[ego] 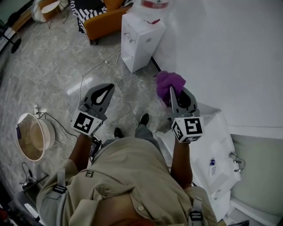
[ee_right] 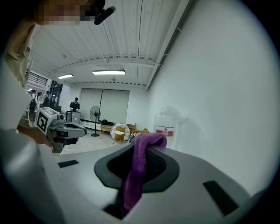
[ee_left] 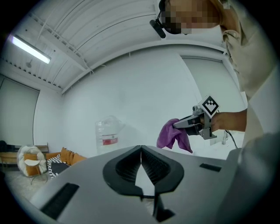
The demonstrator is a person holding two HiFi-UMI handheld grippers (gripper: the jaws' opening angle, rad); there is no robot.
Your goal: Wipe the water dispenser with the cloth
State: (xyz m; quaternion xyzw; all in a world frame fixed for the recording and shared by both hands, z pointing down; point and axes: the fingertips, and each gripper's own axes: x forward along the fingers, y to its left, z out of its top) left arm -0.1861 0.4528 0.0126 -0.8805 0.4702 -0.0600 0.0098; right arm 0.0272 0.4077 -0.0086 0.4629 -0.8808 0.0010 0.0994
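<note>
The white water dispenser (ego: 140, 39) stands against the wall ahead, its clear bottle (ego: 154, 4) on top. In both gripper views only the bottle (ee_left: 108, 131) (ee_right: 168, 124) shows above the gripper bodies. My right gripper (ego: 171, 91) (ee_right: 141, 144) is shut on a purple cloth (ego: 170, 83) (ee_right: 139, 168), which bunches over the jaw tips. It is held in the air, well short of the dispenser. My left gripper (ego: 108, 88) (ee_left: 141, 148) is shut with nothing in it, level with the right one. The left gripper view shows the cloth (ee_left: 174, 134) hanging off the right gripper (ee_left: 197, 122).
An orange chair (ego: 104, 20) with a striped cushion sits left of the dispenser. Cables (ego: 95, 70) trail across the marble floor. A round basket (ego: 33, 137) lies at the left, and a white counter (ego: 216, 150) runs along the wall at the right. A fan (ee_right: 94, 116) stands far back.
</note>
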